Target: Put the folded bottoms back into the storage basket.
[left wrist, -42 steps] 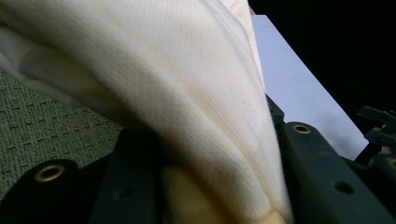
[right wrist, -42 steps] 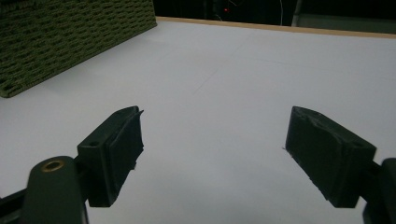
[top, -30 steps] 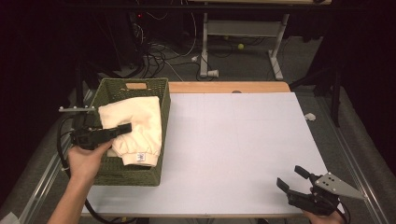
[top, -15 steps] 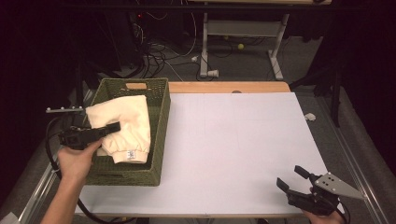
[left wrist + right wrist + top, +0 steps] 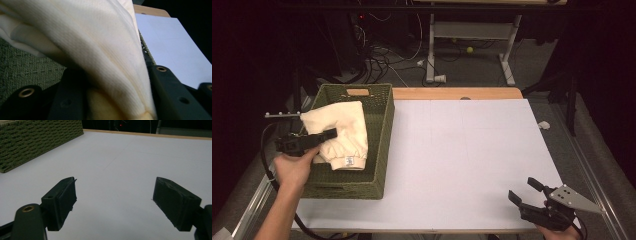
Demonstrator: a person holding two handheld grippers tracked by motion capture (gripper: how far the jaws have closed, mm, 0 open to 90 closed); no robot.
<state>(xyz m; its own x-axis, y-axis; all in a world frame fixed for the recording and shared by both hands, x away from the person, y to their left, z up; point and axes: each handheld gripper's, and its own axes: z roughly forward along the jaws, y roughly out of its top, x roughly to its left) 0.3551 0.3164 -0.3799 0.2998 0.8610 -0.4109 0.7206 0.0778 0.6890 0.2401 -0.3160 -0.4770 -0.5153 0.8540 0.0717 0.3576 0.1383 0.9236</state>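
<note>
A cream knitted garment lies folded over the green woven basket at the table's left. My left gripper is shut on a thick fold of it, lifted above the basket's floor. In the left gripper view the cream cloth bulges up between the two black jaws, with the basket's green weave to the left. My right gripper hovers at the table's near right corner, open, with nothing between its fingers and the white table top ahead.
The basket's side wall stands far left in the right gripper view. White table top spreads between the basket and the right gripper. A wooden strip edges the far side. Cables and a desk frame sit on the floor beyond.
My left gripper has drawn the garment leftward across the basket; its folded end now lies nearer the basket's left wall. The right gripper has stayed where it was.
</note>
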